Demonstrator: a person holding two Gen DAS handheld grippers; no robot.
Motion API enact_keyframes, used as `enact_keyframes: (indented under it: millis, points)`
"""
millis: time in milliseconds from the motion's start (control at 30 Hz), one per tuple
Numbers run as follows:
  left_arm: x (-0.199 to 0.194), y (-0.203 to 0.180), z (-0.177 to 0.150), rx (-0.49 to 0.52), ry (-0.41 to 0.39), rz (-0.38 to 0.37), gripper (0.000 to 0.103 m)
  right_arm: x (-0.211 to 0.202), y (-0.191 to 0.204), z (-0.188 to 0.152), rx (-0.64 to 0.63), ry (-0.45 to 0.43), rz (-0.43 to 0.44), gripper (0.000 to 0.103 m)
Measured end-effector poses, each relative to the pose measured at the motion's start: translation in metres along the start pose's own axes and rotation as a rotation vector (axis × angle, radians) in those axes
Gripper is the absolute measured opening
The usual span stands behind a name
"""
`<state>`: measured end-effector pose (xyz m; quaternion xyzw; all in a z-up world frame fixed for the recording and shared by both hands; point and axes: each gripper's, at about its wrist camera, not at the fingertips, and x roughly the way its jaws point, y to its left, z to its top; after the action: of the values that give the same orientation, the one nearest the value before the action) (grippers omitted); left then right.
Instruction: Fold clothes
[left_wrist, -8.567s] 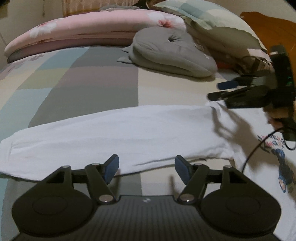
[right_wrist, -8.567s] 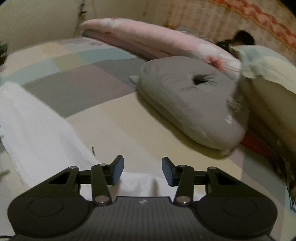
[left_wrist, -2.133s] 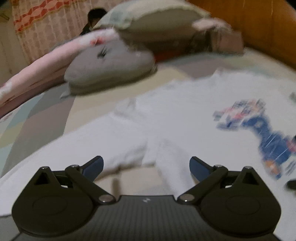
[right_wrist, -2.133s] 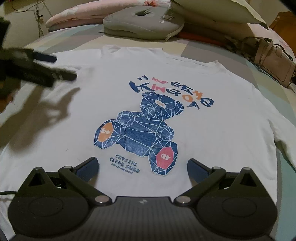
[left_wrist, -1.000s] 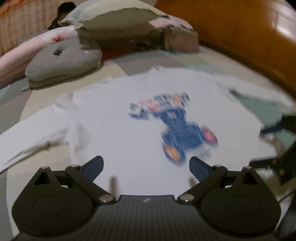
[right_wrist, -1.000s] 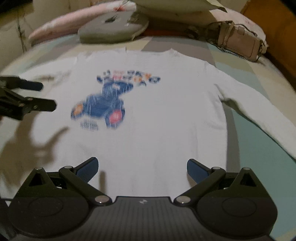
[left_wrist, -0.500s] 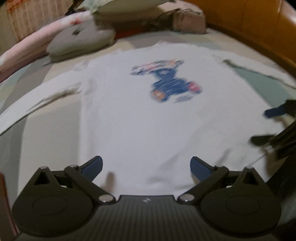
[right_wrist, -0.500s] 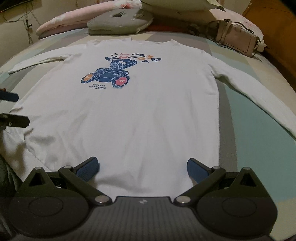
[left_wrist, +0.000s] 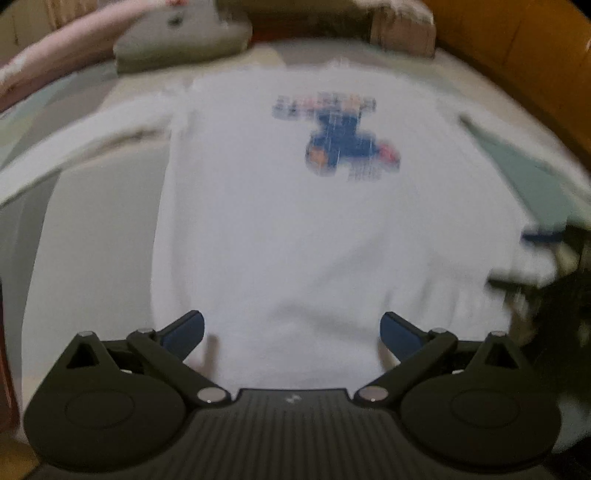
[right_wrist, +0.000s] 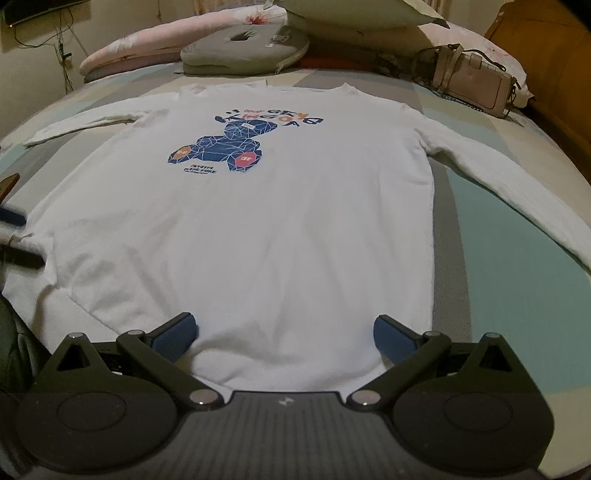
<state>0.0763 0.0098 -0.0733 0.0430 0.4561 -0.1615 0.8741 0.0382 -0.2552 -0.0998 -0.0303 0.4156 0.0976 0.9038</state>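
A white long-sleeved shirt (right_wrist: 280, 221) with a blue bear print lies flat and face up on the bed, both sleeves spread out to the sides. My right gripper (right_wrist: 283, 334) is open, hovering over the right part of the hem. My left gripper (left_wrist: 291, 332) is open over the left part of the hem; its view is blurred, the shirt (left_wrist: 295, 229) filling it. The left gripper's fingers (right_wrist: 13, 216) show at the left edge of the right wrist view. The right gripper's fingers (left_wrist: 543, 236) show at the right edge of the left wrist view.
The bed (right_wrist: 517, 288) has a pastel patchwork cover. At the head lie a grey ring cushion (right_wrist: 243, 46), a pink bolster (right_wrist: 140, 46), a pale pillow (right_wrist: 354, 14) and a beige handbag (right_wrist: 476, 83). A wooden headboard (right_wrist: 554, 55) rises at the right.
Both grippers have drawn back from the chest print toward the hem, so the whole shirt now shows. Both stay open. The left gripper has shifted leftward along the hem.
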Motion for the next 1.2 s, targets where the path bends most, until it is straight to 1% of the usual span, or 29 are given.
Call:
enact_keyframes:
  millis: [67,133,200,300,367,400,467,533,600,667,700,767,800,833,867,900,1000,1033,1133,1200]
  points:
    - [0.008,-0.008,0.015,-0.02,-0.043,-0.056,0.101,0.0,0.0,0.0,-0.001,-0.002,-0.001,0.103]
    - [0.021,-0.018,0.023,-0.029,-0.064,-0.118,0.101,0.0,0.0,-0.001,0.0,-0.002,-0.002,0.103]
    - [0.034,-0.025,0.024,-0.018,-0.092,-0.149,0.101,-0.001,0.0,-0.001,0.002,-0.002,-0.005,0.103]
    - [0.049,-0.023,0.009,-0.039,-0.106,-0.129,0.101,-0.001,0.0,-0.002,0.003,-0.002,-0.006,0.103]
    - [0.044,-0.018,-0.001,-0.031,-0.127,-0.109,0.101,-0.002,0.0,-0.002,0.002,-0.004,-0.004,0.103]
    - [0.041,-0.014,-0.004,-0.028,-0.124,-0.08,0.101,-0.002,-0.001,-0.003,0.001,-0.005,-0.003,0.103]
    - [0.037,0.001,-0.006,-0.051,-0.126,0.003,0.101,-0.003,-0.001,-0.004,-0.001,-0.011,-0.001,0.103]
    - [0.036,0.022,0.0,-0.112,-0.15,0.031,0.101,-0.002,-0.001,-0.005,0.0,-0.017,-0.002,0.103]
    - [0.042,0.043,0.013,-0.182,-0.154,-0.025,0.101,-0.002,0.0,-0.004,0.001,-0.018,-0.008,0.103]
    - [0.052,0.055,0.027,-0.203,-0.156,-0.078,0.101,-0.002,0.0,-0.004,0.004,-0.017,-0.012,0.103]
    - [0.056,0.058,0.032,-0.197,-0.166,-0.091,0.101,-0.002,0.0,-0.004,0.004,-0.016,-0.013,0.103]
    - [0.067,0.064,0.039,-0.198,-0.175,-0.094,0.101,-0.002,0.0,-0.003,0.004,-0.016,-0.014,0.103]
    - [0.07,0.065,0.042,-0.195,-0.186,-0.058,0.101,-0.002,0.0,-0.003,0.004,-0.014,-0.015,0.103]
    - [0.073,0.065,0.043,-0.189,-0.202,-0.004,0.101,-0.002,0.0,-0.003,0.004,-0.013,-0.015,0.103]
    - [0.077,0.064,0.047,-0.182,-0.198,0.065,0.1,-0.002,0.0,-0.002,0.003,-0.011,-0.017,0.103]
    - [0.08,0.062,0.05,-0.176,-0.186,0.103,0.099,-0.002,0.0,-0.002,0.003,-0.009,-0.019,0.103]
    - [0.07,0.048,0.054,-0.164,-0.179,0.138,0.099,-0.003,0.001,0.007,0.021,0.033,-0.025,0.103]
    - [0.065,0.041,0.053,-0.139,-0.18,0.125,0.099,-0.005,0.0,0.011,0.037,0.036,-0.02,0.103]
    - [0.052,0.02,0.045,-0.053,-0.179,0.058,0.1,-0.015,-0.004,0.024,0.097,-0.052,0.03,0.103]
    - [0.051,0.005,0.035,-0.001,-0.164,0.05,0.1,-0.011,-0.006,0.031,0.117,-0.062,0.019,0.103]
